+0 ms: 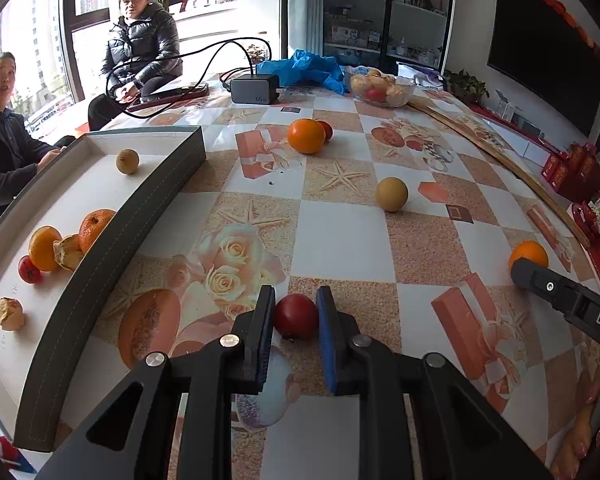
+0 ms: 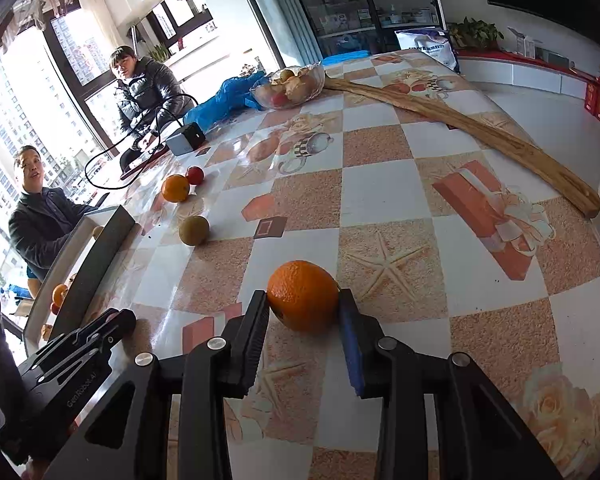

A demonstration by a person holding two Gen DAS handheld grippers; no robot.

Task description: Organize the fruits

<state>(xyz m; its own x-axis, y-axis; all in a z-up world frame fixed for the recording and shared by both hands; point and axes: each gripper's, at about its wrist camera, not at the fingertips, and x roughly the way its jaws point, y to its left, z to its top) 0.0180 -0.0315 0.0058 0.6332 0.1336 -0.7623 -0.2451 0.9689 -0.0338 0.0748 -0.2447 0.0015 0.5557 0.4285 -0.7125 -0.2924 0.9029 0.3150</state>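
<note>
My left gripper (image 1: 295,297) is shut on a small red tomato (image 1: 296,318) that rests on the patterned tablecloth. My right gripper (image 2: 303,297) is shut on an orange (image 2: 300,284), which also touches the table. In the left wrist view that orange (image 1: 528,253) and the right gripper's finger (image 1: 540,280) show at the far right. To the left lies a grey-walled tray (image 1: 152,200) with a white floor. It holds two oranges (image 1: 44,248), a small tomato (image 1: 29,270) and several brownish fruits. An orange (image 1: 306,136), a tomato (image 1: 326,130) and a tan round fruit (image 1: 391,194) lie loose on the table.
A glass bowl of fruit (image 1: 380,88), a blue plastic bag (image 1: 304,66) and a grey charger (image 1: 255,89) with black cables stand at the far end. A long wooden stick (image 2: 460,132) lies along the right edge. Two seated persons (image 1: 140,52) are beyond the tray.
</note>
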